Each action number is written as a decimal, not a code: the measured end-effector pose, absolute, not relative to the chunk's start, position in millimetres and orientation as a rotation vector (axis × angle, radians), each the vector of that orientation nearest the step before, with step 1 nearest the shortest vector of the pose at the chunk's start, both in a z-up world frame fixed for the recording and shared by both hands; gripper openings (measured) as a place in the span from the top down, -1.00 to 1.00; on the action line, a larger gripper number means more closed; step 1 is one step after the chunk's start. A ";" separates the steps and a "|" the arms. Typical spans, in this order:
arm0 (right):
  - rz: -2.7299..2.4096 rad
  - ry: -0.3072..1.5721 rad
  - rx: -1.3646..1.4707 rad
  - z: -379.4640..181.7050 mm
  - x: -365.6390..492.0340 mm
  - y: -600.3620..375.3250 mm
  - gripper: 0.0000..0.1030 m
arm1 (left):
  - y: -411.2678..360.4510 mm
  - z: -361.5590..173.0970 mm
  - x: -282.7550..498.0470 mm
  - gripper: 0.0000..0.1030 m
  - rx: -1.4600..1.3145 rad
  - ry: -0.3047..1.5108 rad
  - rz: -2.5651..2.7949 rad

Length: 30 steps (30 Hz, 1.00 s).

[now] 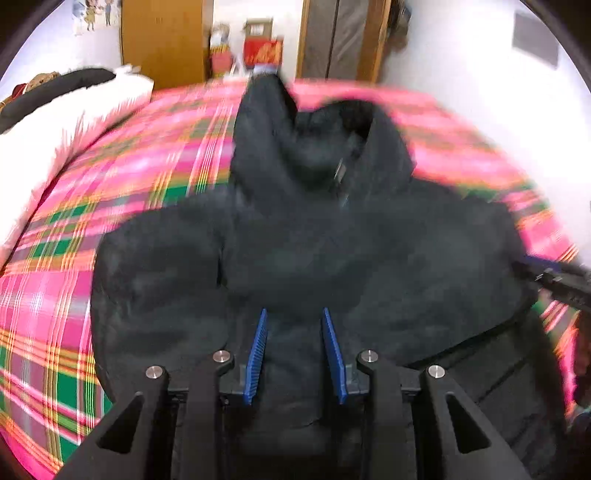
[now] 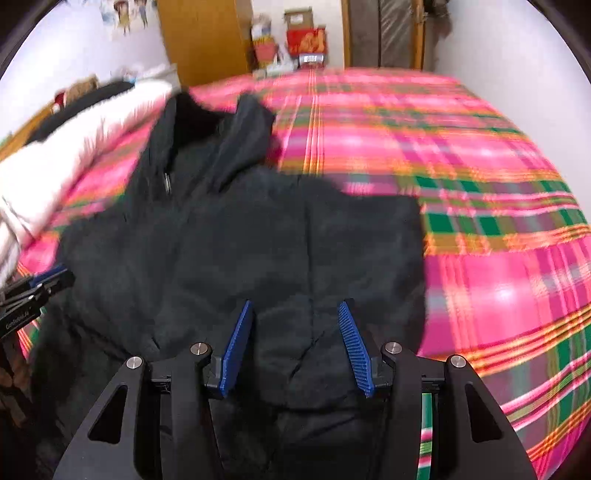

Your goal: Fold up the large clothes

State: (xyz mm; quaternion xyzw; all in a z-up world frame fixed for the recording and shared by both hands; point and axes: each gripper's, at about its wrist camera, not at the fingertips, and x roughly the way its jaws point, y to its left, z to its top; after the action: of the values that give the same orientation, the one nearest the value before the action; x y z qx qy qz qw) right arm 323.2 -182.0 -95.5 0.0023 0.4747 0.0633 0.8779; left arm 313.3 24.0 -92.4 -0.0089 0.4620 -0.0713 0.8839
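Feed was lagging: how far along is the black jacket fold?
Done: black jacket lies front-up on the plaid bedspread, sleeves seemingly folded in. In hand: left tool and right tool hover open over its lower half; nothing gripped. Left: folding the body and hood.

black hand-held gripper, ribbed blue pads, silver screws

Bed with pink-green plaid cover fills room. Behind bed: white wall, wooden wardrobe, red boxes, dark door. White pillow at bed's left edge.
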 end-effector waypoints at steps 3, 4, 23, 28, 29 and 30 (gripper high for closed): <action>0.128 0.992 -0.011 -103.0 325.8 -179.4 0.02 | 35.0 -102.3 320.1 0.34 -0.099 0.999 -0.146; 0.128 0.998 -0.013 -105.1 327.2 -178.8 0.02 | 37.3 -102.5 321.8 0.34 -0.116 1.005 -0.145; 0.156 0.973 -0.031 -68.5 327.6 -151.2 0.02 | 45.0 -72.9 324.4 0.34 -0.088 0.943 -0.071; 0.140 1.026 -0.060 -89.6 336.3 -142.1 0.02 | 46.6 -85.0 330.5 0.34 -0.098 0.993 -0.078; 0.140 1.025 -0.057 -89.6 334.5 -142.7 0.02 | 46.7 -84.6 330.7 0.34 -0.099 0.993 -0.078; 0.140 1.024 -0.053 -87.5 334.3 -143.5 0.02 | 46.7 -83.8 330.4 0.34 -0.101 0.992 -0.077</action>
State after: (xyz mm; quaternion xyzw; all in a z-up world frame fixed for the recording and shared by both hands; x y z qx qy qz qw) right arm 334.3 -143.5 -87.5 -0.0253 0.4895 0.0669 0.8690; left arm 330.4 46.7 -83.8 -0.0486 0.4756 -0.0369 0.8776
